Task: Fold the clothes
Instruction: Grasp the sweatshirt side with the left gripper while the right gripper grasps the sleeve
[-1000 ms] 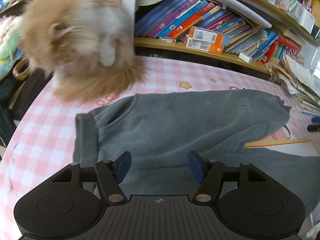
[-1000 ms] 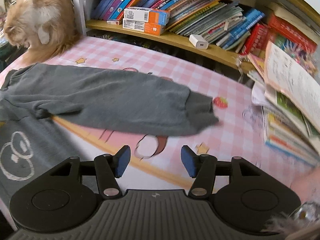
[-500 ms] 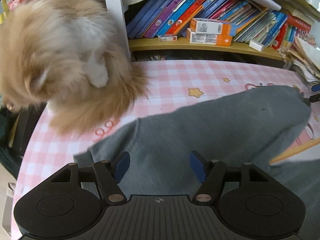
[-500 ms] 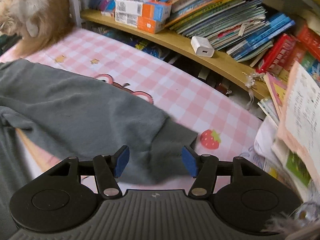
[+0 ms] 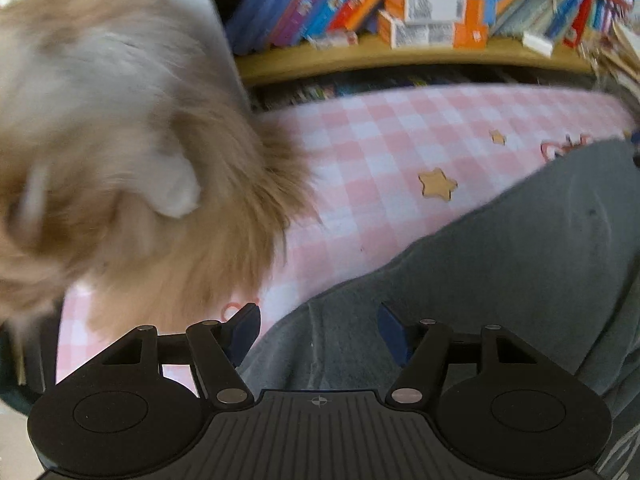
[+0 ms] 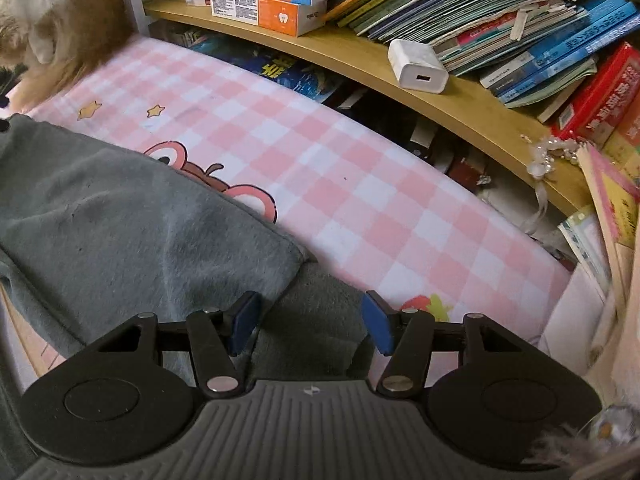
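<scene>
In the left wrist view, the left hand-held gripper (image 5: 318, 336) is nearest, and its two blue pads stand apart with nothing pressed between them. Under the gap lies the grey garment (image 5: 500, 280), a soft sweatshirt-like cloth; its edge runs from just below the left pad up to the right side of the picture. The garment lies flat on the worktop (image 5: 380, 152), which is covered with a pink and white checked cloth with small yellow stars. Just beside the garment edge, on the left, sits a fluffy ginger and white cat (image 5: 120, 152); it is blurred, and its fur comes close to the left pad, but I cannot tell if it touches. Behind the cat stands a white post, and behind the worktop a wooden shelf (image 5: 400, 58) carries leaning books and two orange and white boxes (image 5: 432, 20).

In the right wrist view, the right hand-held gripper (image 6: 308, 326) also has its pads apart and is clamped on nothing. A sleeve end or corner of the same grey garment (image 6: 140, 232) lies between and below the pads, on the checked cloth. A strawberry print (image 6: 428, 304) shows just beside the right pad. Farther on the worktop there is a cartoon print, partly hidden by the garment. On the wooden shelf behind lie a white charger (image 6: 418, 66), stacked books, and the orange boxes; the cat (image 6: 52, 20) is at the far left corner.
</scene>
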`<state>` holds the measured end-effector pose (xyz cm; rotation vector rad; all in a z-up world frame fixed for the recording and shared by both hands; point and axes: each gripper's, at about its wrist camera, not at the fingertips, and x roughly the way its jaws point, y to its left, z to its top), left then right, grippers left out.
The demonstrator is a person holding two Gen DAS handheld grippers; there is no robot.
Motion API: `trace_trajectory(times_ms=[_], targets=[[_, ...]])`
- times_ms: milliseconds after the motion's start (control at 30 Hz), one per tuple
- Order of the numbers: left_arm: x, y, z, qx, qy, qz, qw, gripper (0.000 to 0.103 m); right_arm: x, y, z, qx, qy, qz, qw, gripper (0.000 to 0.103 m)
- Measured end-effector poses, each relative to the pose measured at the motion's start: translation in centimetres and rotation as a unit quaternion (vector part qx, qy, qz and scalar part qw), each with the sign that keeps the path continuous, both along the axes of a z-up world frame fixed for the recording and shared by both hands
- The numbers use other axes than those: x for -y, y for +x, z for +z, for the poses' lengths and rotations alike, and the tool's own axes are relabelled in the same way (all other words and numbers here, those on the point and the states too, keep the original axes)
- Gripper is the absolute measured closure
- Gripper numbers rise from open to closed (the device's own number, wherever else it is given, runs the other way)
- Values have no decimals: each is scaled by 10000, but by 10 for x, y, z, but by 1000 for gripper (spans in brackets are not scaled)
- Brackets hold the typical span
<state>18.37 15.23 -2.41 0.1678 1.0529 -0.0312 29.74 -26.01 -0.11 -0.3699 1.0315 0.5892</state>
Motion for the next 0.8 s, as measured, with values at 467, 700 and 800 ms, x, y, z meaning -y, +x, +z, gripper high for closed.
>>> trace_trajectory(times_ms=[467, 700, 800], targets=[[-14, 13, -17, -441, -452, -181, 9978, 37, 1, 22, -8, -284, 71, 350, 9990, 48], [-18, 15, -17, -518, -659, -260, 9961, 45, 2, 23, -9, -257, 41, 413, 9988, 57], [-16, 14, -15, -543, -691, -400, 9953, 66, 2, 23, -7, -260, 51, 386, 9989, 76]])
